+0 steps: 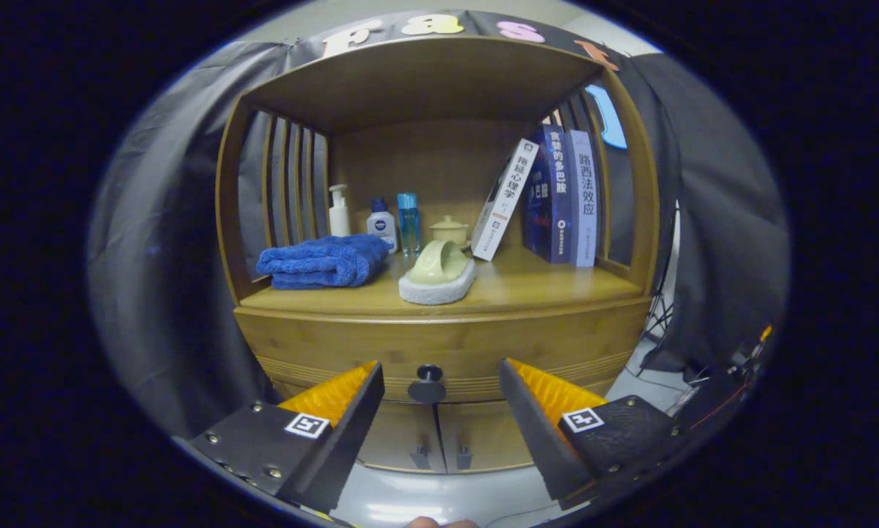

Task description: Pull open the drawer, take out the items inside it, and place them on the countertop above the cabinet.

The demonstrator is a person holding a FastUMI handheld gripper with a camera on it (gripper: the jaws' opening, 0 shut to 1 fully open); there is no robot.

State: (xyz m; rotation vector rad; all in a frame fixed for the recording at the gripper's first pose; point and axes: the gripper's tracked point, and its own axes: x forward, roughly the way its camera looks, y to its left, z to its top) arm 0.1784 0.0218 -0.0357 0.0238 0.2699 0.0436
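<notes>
Spread wide and holding nothing, the hand-held gripper (439, 385) frames the small dark round knob (428, 382) of the shut bamboo-wood drawer (447, 345), which sits just ahead of its fingers. On the wooden counter (542, 287) above lie, from the left, a folded blue towel (323, 262), three small bottles (381, 221), a pale green cup on a grey pad (439, 273), and leaning books (549, 198).

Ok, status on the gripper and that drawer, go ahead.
Gripper open, fingers either side of the drawer knob, short of it. Drawer shut. Nothing between fingers and knob.
</notes>
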